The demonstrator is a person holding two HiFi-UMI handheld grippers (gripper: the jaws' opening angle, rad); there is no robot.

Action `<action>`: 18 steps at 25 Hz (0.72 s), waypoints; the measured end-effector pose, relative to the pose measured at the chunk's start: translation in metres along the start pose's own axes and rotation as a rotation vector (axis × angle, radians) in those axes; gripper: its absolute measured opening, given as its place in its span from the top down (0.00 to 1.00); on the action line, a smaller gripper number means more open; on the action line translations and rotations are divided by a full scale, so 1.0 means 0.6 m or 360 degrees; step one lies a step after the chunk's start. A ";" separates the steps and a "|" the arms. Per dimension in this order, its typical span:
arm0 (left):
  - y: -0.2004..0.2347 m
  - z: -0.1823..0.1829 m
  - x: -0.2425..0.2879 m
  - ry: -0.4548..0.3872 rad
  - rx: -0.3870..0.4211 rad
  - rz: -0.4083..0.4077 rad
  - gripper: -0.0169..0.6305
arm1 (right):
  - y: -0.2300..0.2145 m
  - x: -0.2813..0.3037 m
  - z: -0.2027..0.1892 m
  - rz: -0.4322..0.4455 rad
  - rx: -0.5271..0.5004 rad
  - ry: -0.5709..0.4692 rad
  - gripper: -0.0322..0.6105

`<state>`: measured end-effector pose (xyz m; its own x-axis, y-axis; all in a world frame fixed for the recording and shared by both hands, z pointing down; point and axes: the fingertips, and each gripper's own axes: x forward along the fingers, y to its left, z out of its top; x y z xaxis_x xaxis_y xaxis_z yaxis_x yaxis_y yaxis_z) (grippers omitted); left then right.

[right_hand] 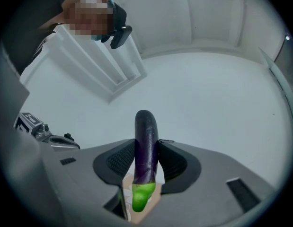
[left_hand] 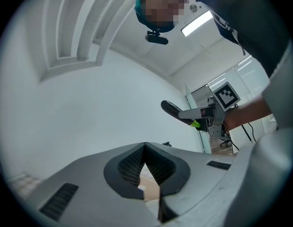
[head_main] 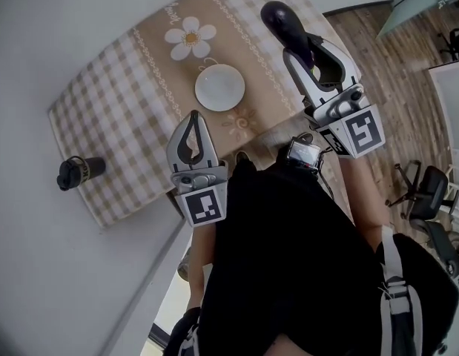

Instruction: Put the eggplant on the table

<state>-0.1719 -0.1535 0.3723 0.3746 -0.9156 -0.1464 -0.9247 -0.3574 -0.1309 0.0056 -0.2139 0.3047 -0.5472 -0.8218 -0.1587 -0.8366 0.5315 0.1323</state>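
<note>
Eggplant (head_main: 283, 19) is clamped stem-end down between the jaws of my right gripper (head_main: 307, 50) and held in the air over the table (head_main: 118, 80), not yet set down. My left gripper (head_main: 192, 121) is closed, holding nothing. Lowering and release remain.

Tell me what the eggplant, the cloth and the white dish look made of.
The eggplant: likely a plastic or rubber toy, smooth glossy purple skin with a uniformly bright green cap.
The cloth: woven fabric, matte, checked with a printed daisy.
The white dish: ceramic or plastic, plain smooth white; cannot tell which.
</note>
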 end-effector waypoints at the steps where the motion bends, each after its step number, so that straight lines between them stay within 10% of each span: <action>1: 0.001 -0.002 -0.001 0.0002 -0.0001 0.0003 0.97 | 0.004 0.002 -0.006 0.0010 -0.0004 0.0012 0.69; 18: 0.042 -0.026 -0.036 0.0079 -0.0013 0.0107 0.97 | 0.081 0.051 -0.157 0.0212 -0.0088 0.0364 0.69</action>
<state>-0.2042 -0.1458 0.3875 0.3077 -0.9456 -0.1060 -0.9484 -0.2958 -0.1144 -0.0497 -0.2323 0.3985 -0.6274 -0.7737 0.0881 -0.7515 0.6313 0.1915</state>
